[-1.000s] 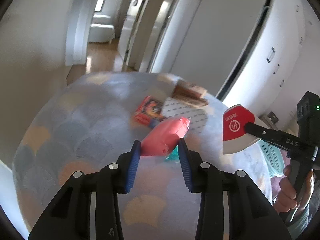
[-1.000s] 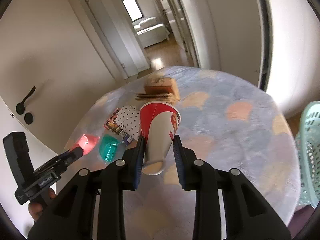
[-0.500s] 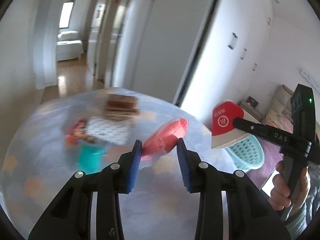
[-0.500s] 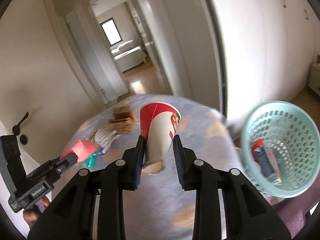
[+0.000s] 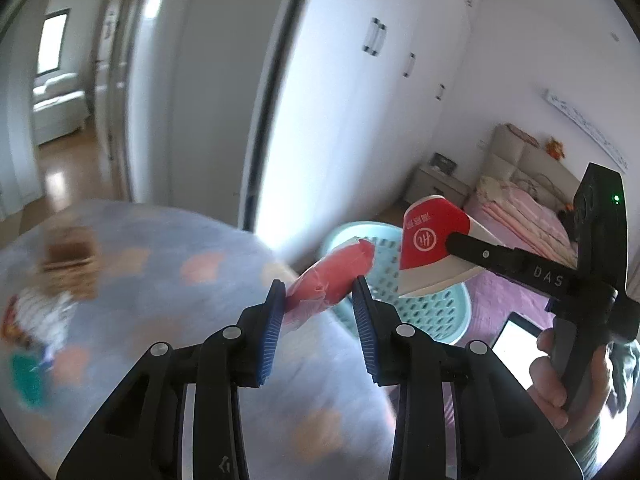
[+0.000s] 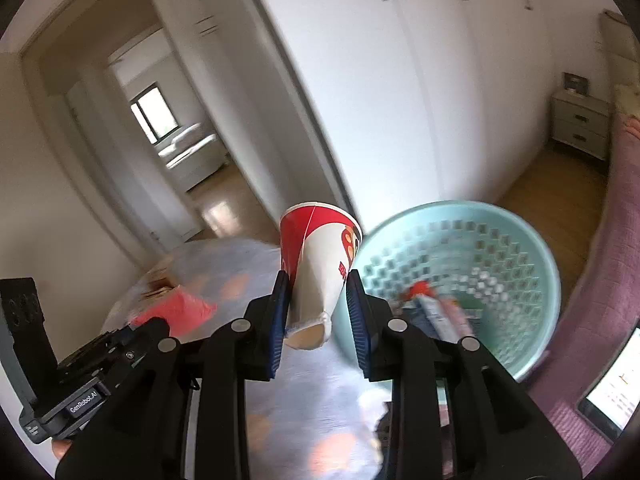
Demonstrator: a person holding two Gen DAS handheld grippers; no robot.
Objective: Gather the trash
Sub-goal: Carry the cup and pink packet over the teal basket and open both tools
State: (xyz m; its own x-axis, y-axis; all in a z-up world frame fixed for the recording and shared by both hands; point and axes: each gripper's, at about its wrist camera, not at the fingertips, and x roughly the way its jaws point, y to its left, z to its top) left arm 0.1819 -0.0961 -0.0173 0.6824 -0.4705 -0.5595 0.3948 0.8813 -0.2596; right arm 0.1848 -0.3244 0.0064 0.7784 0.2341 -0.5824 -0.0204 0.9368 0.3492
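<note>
Two loads in hand | left gripper point(image 5: 318, 300) jaws clamped on pink wrapper point(image 5: 332, 276) | right gripper point(image 6: 316, 308) jaws pinching paper cup point(image 6: 316, 264) | both beside teal basket point(image 6: 500, 240), past counter point(image 5: 160, 280) edge | release only once squarely above rim.

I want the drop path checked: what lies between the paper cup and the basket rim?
Nothing: in the right wrist view, the paper cup meets the basket rim directly.
</note>
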